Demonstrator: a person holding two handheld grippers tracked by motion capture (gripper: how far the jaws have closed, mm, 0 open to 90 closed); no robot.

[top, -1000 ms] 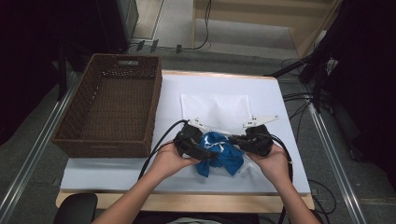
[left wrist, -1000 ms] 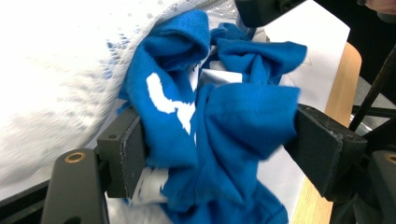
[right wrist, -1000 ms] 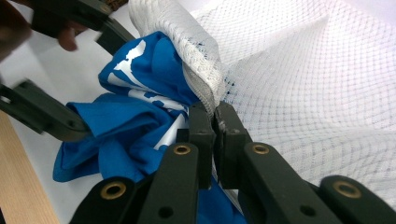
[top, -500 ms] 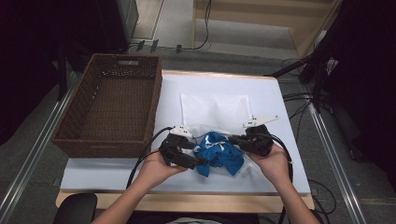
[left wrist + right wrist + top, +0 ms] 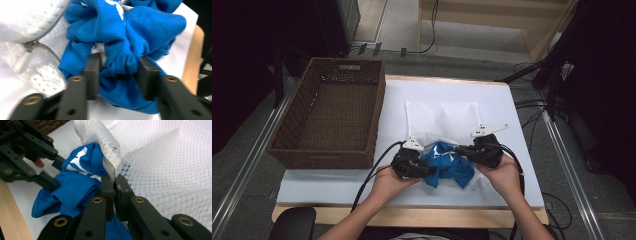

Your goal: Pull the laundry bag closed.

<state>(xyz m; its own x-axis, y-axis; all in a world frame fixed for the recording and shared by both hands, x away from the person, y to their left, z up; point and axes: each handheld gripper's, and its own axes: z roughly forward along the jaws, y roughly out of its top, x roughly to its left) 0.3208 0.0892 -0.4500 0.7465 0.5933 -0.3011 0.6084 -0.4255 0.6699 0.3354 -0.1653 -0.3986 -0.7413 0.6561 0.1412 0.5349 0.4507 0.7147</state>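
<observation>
A crumpled blue garment with white print lies at the mouth of a white mesh laundry bag on the table. My left gripper comes in from the left. Its jaws have just been closing and now pinch a bunched fold of the blue garment between the pads. My right gripper is shut on the bag's thick white hem and holds it lifted over the garment. The left gripper faces it across the garment.
A brown wicker basket stands at the left on the white table cover. The bag's zipper pull hangs beside the garment. The wooden table edge runs along the front, with cables trailing off it.
The left gripper has dropped toward the front edge, come in at the garment's left side and closed on a fold of it. The right gripper has kept still on the bag's hem.
</observation>
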